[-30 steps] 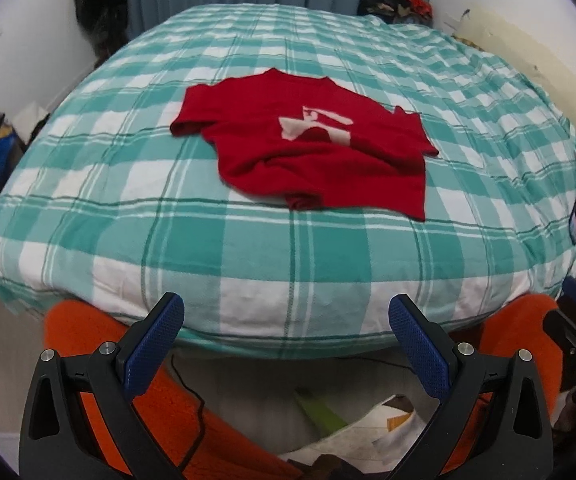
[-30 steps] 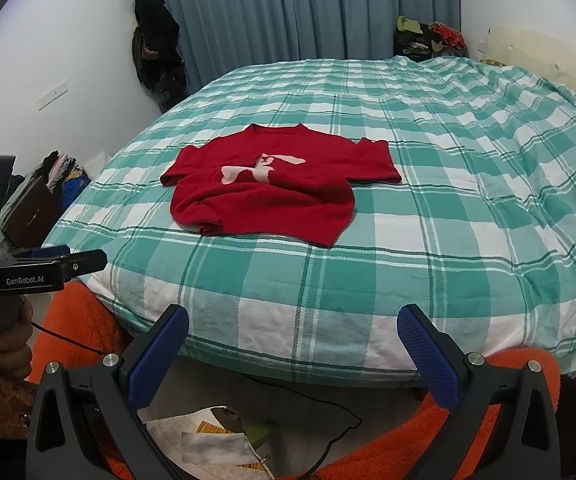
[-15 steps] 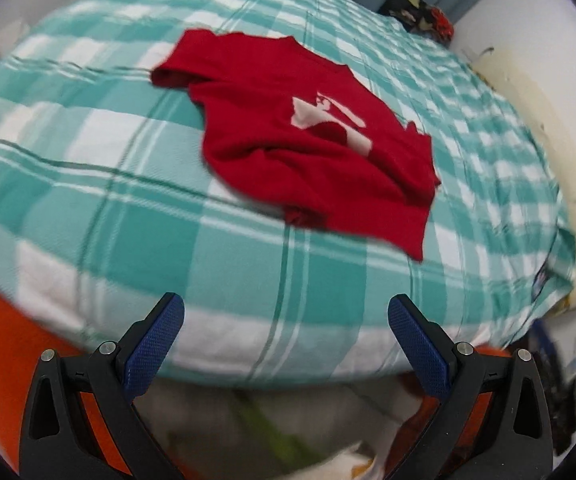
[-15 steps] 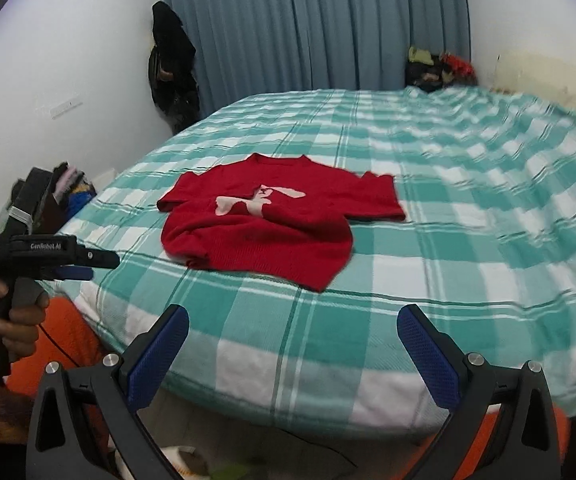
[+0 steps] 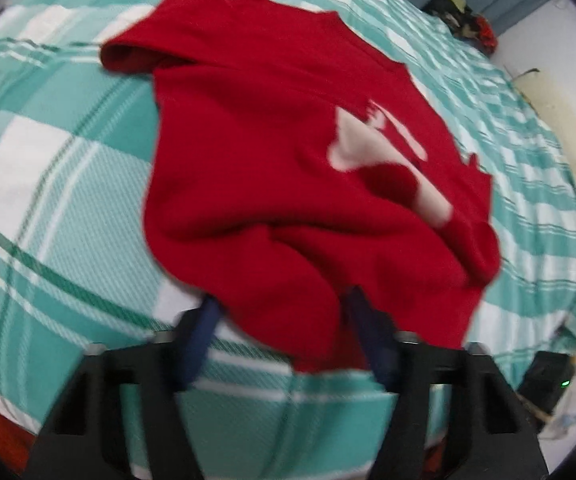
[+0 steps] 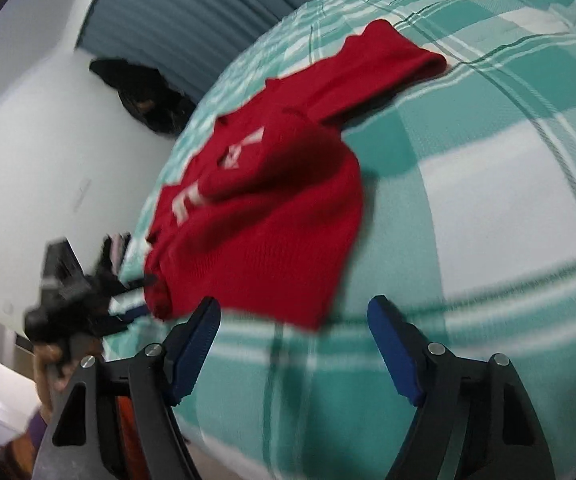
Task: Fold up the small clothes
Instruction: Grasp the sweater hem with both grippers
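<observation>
Lying rumpled on the bed, one red sweater (image 5: 288,184) shows a soft knitted weave, its body bunched into rounded folds near the hem and a pale pinkish-white figure (image 5: 372,148) worked into the chest. We count two sleeves: one short cuff sticks out at the far side in the left wrist view, and the other reaches toward the upper right in the right wrist view, ending in a rolled cuff (image 6: 424,64).

We hold two tongs. Our left gripper (image 5: 281,312) sits right at the near hem, its two blue padded fingers (image 5: 203,332) spread apart with red cloth draped over and between their tips (the picture is blurred, so we cannot tell whether they pinch any of it). Our right gripper (image 6: 294,320) hangs just short of the sweater's lower edge, its jaws wide apart and gripping nothing; its blue pads are ribbed.

Under it all, the bedcover (image 6: 488,208) is a woven cotton-like sheet in teal and white checks, rounded over the mattress edge. We see white walls (image 6: 47,140), a pleated blue-grey curtain (image 6: 191,8) behind the bed, and a dark heap of clothing (image 6: 147,100) against the wall.
</observation>
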Motion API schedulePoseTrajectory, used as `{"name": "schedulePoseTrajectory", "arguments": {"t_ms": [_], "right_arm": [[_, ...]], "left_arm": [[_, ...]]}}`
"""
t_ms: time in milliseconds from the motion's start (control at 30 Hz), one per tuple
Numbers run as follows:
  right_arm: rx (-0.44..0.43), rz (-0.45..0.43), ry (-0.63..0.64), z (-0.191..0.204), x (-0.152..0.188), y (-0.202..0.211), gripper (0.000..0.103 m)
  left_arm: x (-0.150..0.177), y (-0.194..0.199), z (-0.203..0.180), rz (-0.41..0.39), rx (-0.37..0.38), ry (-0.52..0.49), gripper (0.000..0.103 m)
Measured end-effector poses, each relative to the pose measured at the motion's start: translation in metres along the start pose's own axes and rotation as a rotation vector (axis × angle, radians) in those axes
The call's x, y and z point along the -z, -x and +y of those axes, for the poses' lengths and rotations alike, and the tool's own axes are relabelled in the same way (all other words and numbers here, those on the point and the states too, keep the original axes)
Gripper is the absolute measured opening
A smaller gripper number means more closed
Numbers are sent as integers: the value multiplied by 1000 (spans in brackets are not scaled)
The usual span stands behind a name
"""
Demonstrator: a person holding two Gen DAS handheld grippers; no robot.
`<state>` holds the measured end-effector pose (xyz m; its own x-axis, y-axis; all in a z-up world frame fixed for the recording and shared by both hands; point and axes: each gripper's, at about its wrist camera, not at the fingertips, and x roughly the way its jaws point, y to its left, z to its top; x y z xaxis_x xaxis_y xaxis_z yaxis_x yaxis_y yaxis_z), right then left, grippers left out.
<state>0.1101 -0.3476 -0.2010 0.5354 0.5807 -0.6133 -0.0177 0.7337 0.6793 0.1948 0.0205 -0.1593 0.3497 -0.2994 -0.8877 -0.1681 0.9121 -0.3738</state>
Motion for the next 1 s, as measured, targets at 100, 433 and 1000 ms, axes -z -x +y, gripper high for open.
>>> {"name": "schedulePoseTrajectory", "arguments": {"t_ms": [100,433,1000], "right_arm": [[-94,36,-48,-4,-10,-12,17],[-249,109,74,40,15,68,6],[-156,230,31,10,50,7,25]], "left_arm": [[-1,6,14,-6,7,26,8],[22,70,75,70,-5,-137,27],[78,46,78,98,-16,-121,25]]}}
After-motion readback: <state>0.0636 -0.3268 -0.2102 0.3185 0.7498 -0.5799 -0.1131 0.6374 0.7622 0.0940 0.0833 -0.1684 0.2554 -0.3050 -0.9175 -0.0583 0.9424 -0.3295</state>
